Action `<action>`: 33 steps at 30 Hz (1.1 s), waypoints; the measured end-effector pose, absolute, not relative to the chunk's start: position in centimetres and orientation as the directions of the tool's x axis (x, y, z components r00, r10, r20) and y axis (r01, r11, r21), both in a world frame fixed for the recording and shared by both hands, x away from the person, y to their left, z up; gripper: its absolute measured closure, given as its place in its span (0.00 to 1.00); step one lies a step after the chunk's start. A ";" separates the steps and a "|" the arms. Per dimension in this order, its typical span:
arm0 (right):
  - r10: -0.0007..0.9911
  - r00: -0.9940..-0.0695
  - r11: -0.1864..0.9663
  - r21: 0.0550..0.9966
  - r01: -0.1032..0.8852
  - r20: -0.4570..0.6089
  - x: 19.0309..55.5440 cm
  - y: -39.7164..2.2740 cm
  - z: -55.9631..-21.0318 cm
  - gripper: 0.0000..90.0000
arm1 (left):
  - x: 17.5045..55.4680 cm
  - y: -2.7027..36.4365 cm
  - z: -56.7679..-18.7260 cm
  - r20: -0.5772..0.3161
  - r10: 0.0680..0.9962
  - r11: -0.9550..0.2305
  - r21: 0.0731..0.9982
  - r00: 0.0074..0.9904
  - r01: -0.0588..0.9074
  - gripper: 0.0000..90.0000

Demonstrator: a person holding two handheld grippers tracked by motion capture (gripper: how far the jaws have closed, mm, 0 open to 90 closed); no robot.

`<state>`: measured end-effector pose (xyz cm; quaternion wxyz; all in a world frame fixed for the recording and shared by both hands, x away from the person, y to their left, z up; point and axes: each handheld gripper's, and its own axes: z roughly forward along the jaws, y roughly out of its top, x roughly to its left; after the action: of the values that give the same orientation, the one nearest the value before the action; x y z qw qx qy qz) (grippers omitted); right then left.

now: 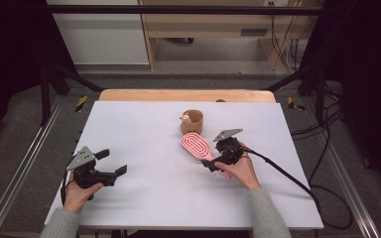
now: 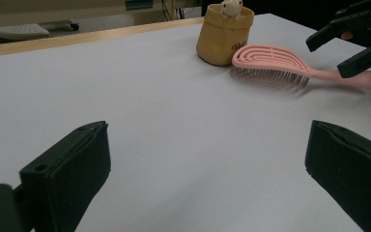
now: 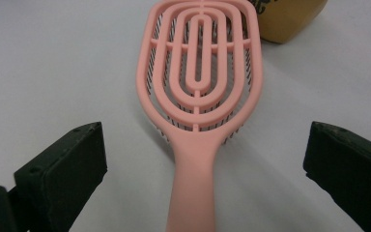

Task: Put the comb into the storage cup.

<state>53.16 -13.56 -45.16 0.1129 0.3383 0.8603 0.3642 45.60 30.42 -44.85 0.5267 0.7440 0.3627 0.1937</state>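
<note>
A pink hairbrush (image 1: 195, 145) lies bristles down on the white table (image 1: 144, 134), its handle pointing toward the person's right hand. My right gripper (image 1: 212, 157) is open, with a jaw on either side of the handle and a wide gap to each. In the right gripper view the hairbrush (image 3: 200, 82) runs up the middle between the black jaws of the right gripper (image 3: 205, 159). My left gripper (image 1: 113, 162) is open over bare table at the front left, holding nothing. The left gripper (image 2: 207, 159) looks across at the hairbrush (image 2: 270, 60) and the right gripper (image 2: 355, 43).
A tan cup (image 1: 192, 121) with a small toy figure (image 1: 185, 117) in it stands just behind the brush head; the cup (image 2: 224, 34) nearly touches it. A black cable (image 1: 287, 173) trails from the right gripper off the table's right edge. A wooden strip (image 1: 186, 95) borders the far edge.
</note>
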 end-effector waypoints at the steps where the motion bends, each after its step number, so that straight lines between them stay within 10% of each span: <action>1: 0.666 -0.745 0.510 0.699 0.501 0.048 53.2 -13.5 -45.2 0.03 | 45.6 30.4 -44.9 -0.094 0.744 -0.182 0.924 0.662 0.336 0.02; 33: 0.645 -0.763 0.577 0.627 0.523 0.043 53.4 -13.1 -46.5 0.56 | 45.6 30.4 -44.9 -0.091 0.742 -0.188 0.923 0.664 0.336 0.03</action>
<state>53.43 -13.12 -46.52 0.0952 0.3308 0.8828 0.3195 45.61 30.36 -44.89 0.5250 0.7459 0.3613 0.1935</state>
